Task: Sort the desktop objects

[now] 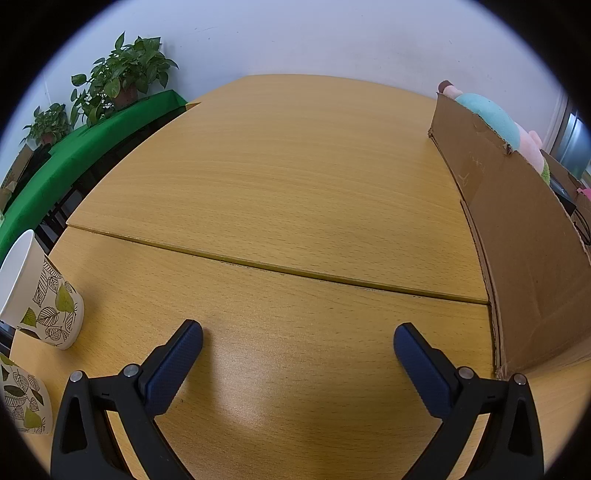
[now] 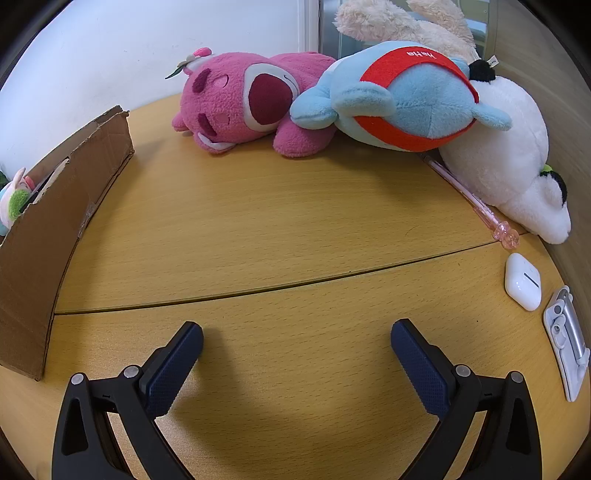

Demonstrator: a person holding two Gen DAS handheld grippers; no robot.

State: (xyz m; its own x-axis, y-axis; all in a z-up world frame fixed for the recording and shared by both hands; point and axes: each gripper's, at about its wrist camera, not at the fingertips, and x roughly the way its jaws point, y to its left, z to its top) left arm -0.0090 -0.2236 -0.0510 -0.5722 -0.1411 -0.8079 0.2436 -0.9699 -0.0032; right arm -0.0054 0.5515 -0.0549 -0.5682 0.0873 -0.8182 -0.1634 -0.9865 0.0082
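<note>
A pink plush bear (image 2: 240,107), a blue plush (image 2: 402,99) and a white plush (image 2: 509,158) are piled at the far edge of the wooden desk (image 2: 277,229). A pink pen (image 2: 476,201), white earbud case (image 2: 522,282) and clip (image 2: 567,347) line the right edge. Bare desk is left before the right gripper (image 2: 297,332), spread wide, empty. A cardboard box (image 2: 55,221) blocks its left. The left gripper (image 1: 298,334) is likewise released over clear wood, leaf-patterned cups (image 1: 40,295) just beside

- Cream plush (image 2: 402,22) cut off by the top edge, its lower part hidden behind the blue plush (image 2: 399,99).
- Pink pen (image 2: 476,201) partly tucked under the white plush (image 2: 506,155).
- Toys in the cardboard box (image 1: 517,221) mostly hidden behind its wall.
- Lower paper cup (image 1: 24,402) cropped at the left edge.
</note>
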